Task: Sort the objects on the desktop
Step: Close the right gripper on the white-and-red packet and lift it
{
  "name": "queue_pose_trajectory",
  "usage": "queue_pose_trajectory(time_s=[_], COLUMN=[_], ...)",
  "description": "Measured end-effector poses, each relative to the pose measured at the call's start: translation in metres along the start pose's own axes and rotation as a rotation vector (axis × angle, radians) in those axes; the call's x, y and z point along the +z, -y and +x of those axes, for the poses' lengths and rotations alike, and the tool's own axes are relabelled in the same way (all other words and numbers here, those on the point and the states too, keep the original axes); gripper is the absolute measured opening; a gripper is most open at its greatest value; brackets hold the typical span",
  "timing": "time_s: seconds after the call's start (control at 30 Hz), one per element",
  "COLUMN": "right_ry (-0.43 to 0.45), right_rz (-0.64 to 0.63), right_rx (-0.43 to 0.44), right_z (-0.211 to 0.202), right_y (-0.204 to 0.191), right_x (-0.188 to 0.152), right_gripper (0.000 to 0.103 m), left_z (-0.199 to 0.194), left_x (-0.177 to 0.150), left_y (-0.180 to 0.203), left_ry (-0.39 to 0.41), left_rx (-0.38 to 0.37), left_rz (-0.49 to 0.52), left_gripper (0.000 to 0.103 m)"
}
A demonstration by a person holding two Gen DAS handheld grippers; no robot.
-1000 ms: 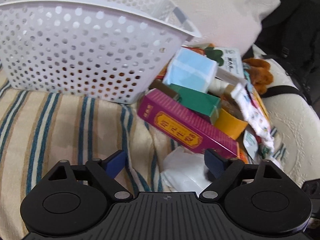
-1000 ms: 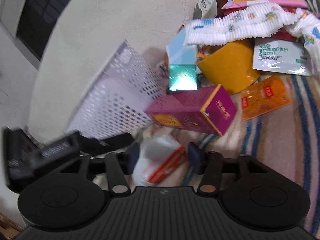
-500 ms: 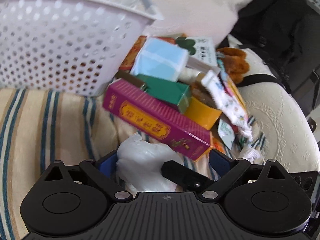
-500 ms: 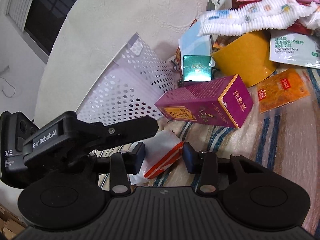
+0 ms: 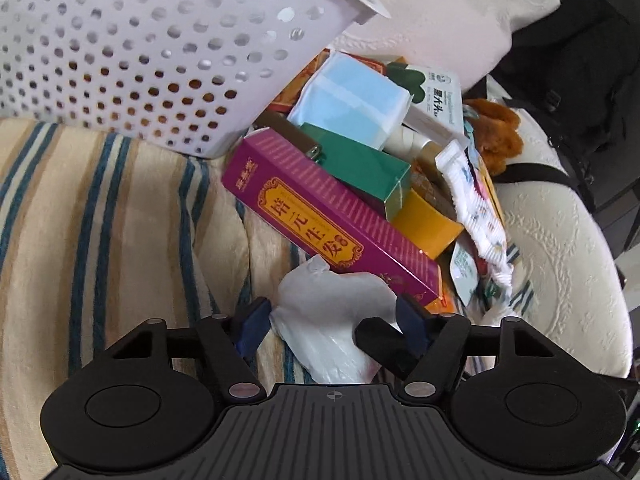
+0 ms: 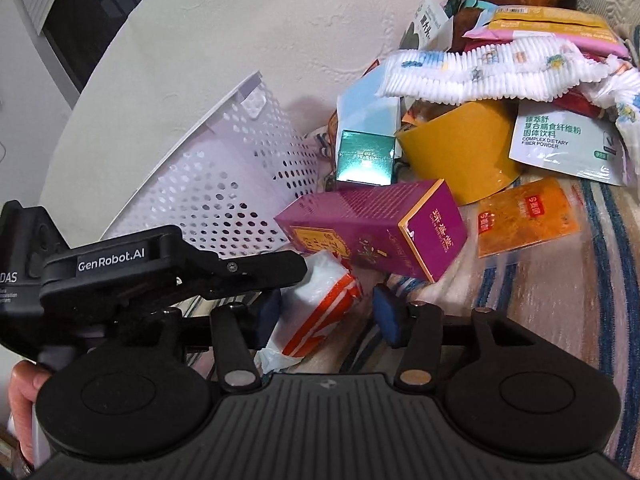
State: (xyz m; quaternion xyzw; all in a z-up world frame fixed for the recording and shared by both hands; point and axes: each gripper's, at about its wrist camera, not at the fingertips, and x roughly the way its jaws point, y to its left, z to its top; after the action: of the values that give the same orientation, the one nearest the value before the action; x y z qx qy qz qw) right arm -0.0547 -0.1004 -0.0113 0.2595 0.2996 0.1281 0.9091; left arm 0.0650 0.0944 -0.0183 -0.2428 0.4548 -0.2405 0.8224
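**A:** Start at the left. What do you see?

**B:** A white perforated basket (image 5: pixel 152 48) tipped on the striped cloth (image 5: pixel 100 220). Just right of it lies a magenta box (image 5: pixel 320 220) with gold Chinese characters in an orange panel; I cannot read them for certain. A green box (image 5: pixel 360 164) rests on top of it, and a pale blue packet (image 5: pixel 356 100) sits above that.

**A:** And your left tool?

**B:** My left tool (image 5: pixel 332 320) is closing, with a white plastic pouch (image 5: pixel 328 320) between its blue pads. The left pad looks to meet the plastic; at the right pad I cannot tell. From my right wrist view that tool's arm reads "GenRobot.AI" (image 6: pixel 110 258).

**A:** The right one?

**B:** My right tool (image 6: pixel 328 316) is opening. The same pouch, with orange stripes on this side (image 6: pixel 316 312), lies between its pads, clear of the right pad.

**A:** Further right?

**B:** A yellow cup-like thing (image 6: pixel 460 156), then an orange sachet (image 6: pixel 524 216) flat on the cloth. Above it a white sachet (image 6: pixel 564 140) reads "COMPLEX DIETARY FIBER POWDER". A crinkled white strip of packets (image 6: pixel 500 72) is draped across the heap.
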Motion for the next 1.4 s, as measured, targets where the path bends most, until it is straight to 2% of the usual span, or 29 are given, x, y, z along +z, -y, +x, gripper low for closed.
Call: queue_pose_trajectory(time_s=[0.17,0.3,0.43,0.5,0.83,1.07,1.2,1.4], right_ry=[0.001,0.013,0.015,0.013,0.08,0.071,0.066,0.069], right_rz=[-0.01,0.0,-0.002,-0.015,-0.034,-0.019,-0.024,-0.065], right_rx=[0.005,0.005,0.006,-0.013,0.014,0.052,0.075,0.108], right_z=[-0.006,0.001,0.001,0.002,-0.02,-0.031,-0.035,-0.034], right_y=[0.001,-0.004,-0.006,-0.007,-0.02,-0.026,-0.035,-0.057], right_x=[-0.001,0.0,-0.002,-0.004,0.006,0.012,0.02,0.043], right_gripper=[0.06,0.056,0.051,0.048,0.045,0.045,0.045,0.045], left_z=[-0.001,-0.004,-0.005,-0.001,-0.026,-0.044,-0.057,-0.08], left_x=[-0.004,-0.008,-0.012,-0.013,-0.015,-0.017,-0.016,0.002], left_y=[0.013,0.023,0.034,0.036,0.05,0.063,0.07,0.077], left_ry=[0.026,0.065,0.101,0.105,0.205,0.241,0.291,0.35], left_rx=[0.008,0.033,0.101,0.143,0.09,0.115,0.133,0.142], left_rz=[0.084,0.161,0.242,0.264,0.284,0.286,0.298,0.287], left_gripper=[0.072,0.07,0.069,0.065,0.06,0.065,0.066,0.067])
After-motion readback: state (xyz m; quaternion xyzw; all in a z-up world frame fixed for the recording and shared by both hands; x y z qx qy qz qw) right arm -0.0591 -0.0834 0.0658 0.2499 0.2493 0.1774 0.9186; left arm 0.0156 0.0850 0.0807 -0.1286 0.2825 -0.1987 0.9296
